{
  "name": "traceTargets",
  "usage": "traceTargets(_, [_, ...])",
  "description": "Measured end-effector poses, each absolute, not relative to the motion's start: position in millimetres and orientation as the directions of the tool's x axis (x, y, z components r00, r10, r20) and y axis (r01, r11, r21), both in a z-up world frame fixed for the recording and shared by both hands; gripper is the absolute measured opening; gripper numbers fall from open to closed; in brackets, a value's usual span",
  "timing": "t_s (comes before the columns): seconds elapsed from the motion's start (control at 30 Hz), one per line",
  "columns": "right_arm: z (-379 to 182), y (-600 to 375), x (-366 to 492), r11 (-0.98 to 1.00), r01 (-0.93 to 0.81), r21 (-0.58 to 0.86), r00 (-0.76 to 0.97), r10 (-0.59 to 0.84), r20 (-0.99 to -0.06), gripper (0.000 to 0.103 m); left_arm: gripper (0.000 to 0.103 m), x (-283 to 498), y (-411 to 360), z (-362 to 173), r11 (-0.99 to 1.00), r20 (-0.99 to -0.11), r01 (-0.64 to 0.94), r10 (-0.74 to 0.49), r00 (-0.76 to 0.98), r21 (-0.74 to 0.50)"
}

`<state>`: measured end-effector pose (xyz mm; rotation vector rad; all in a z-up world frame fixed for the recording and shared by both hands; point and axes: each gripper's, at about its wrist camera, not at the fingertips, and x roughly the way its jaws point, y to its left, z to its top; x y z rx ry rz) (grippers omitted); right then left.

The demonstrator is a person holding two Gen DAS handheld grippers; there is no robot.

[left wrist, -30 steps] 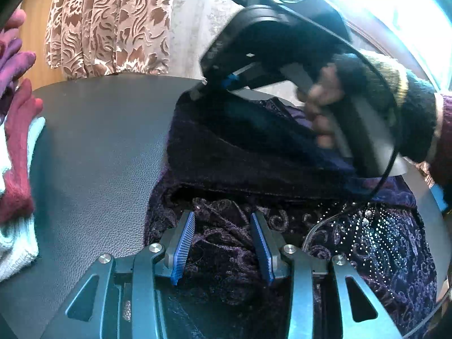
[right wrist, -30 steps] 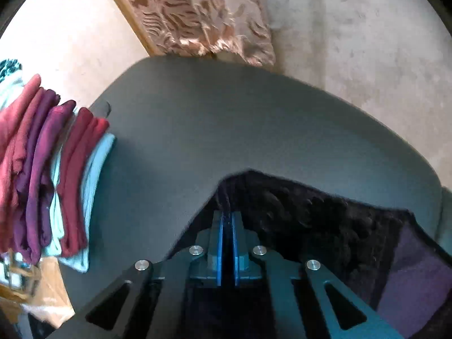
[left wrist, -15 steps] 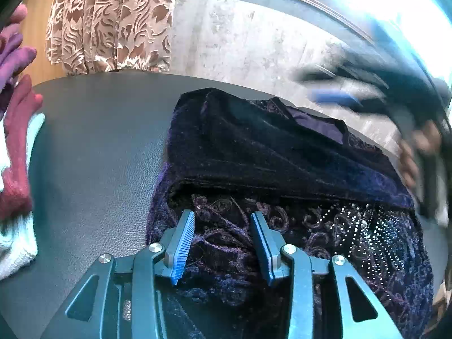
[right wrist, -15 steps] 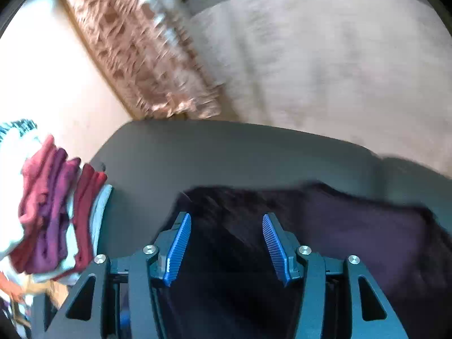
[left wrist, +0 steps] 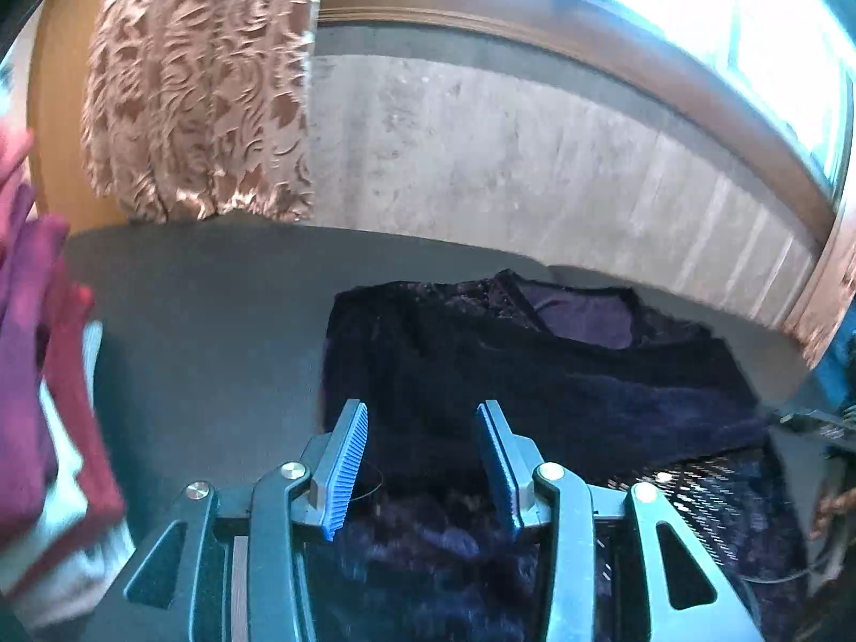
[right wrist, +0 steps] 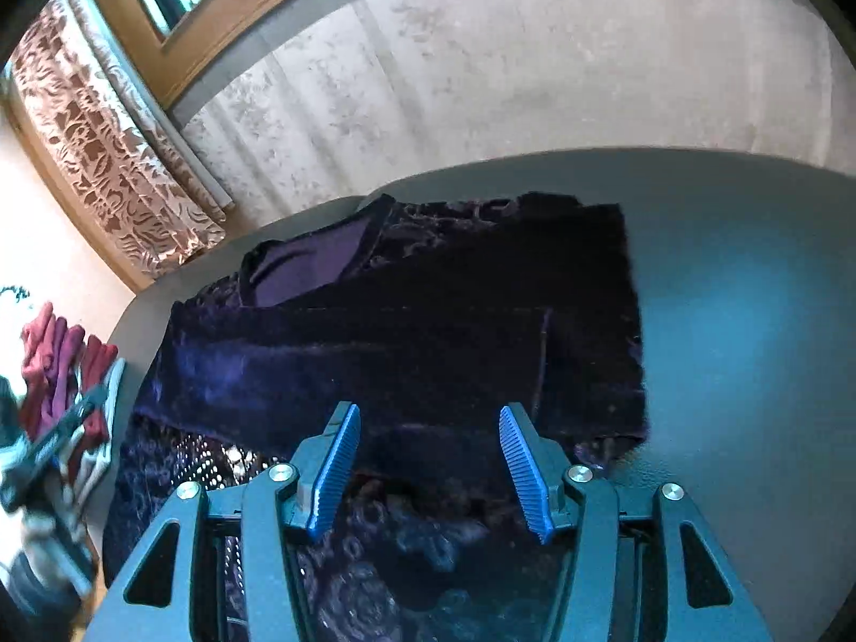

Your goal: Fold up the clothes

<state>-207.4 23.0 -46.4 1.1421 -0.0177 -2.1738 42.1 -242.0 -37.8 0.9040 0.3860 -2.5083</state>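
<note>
Dark grey leatherette tabletop (left wrist: 214,331) fills both views. From the left wrist, going left to right: stack of folded clothes (left wrist: 37,374) in red, magenta and white at the left edge of the table, patterned beige curtain (left wrist: 203,85) hanging behind it, pale textured wall (left wrist: 508,160) below a wooden window frame (left wrist: 588,37), bright window at far right.

Dark purple velvet garment (left wrist: 535,374) lies flat on the table, partly folded. Its neckline (right wrist: 310,267) with the lighter purple lining sits at the far side, towards the wall. A folded-over plain velvet panel runs crosswise, long axis left to right, and covers the upper body. Nearer me the embroidered, sequinned lower part (right wrist: 214,455) shows from under that panel. The right edge of the fold is straight, with bare table to its right.

My left gripper (left wrist: 422,460) hangs over the near part of the garment, pitched down, jaws apart, nothing between the pads. My right gripper (right wrist: 428,465) sits over the near edge of the folded panel, also pitched down; its jaws have just been opening and stand apart, no fabric pinched. Left gripper also shows blurred at the left edge of the right wrist view.
</note>
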Motion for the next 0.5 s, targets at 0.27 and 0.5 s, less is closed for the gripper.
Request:
traceTargets(0.27, [-58.2,1.5,-249.8,-0.806,0.548,0.224,-0.414,-0.494,-0.764,0.057,0.043,14.0,-260.9,-59.6,-0.855,-0.704,0.518,-0.361,-0.612,-0.012])
traceTargets(0.5, [-55.0,-12.6,-249.6,-0.805,0.582,0.109,-0.463,-0.440,-0.769,0.008,0.043,9.6,-267.8,-65.8,-0.852,-0.709,0.523,-0.376,-0.597,0.013])
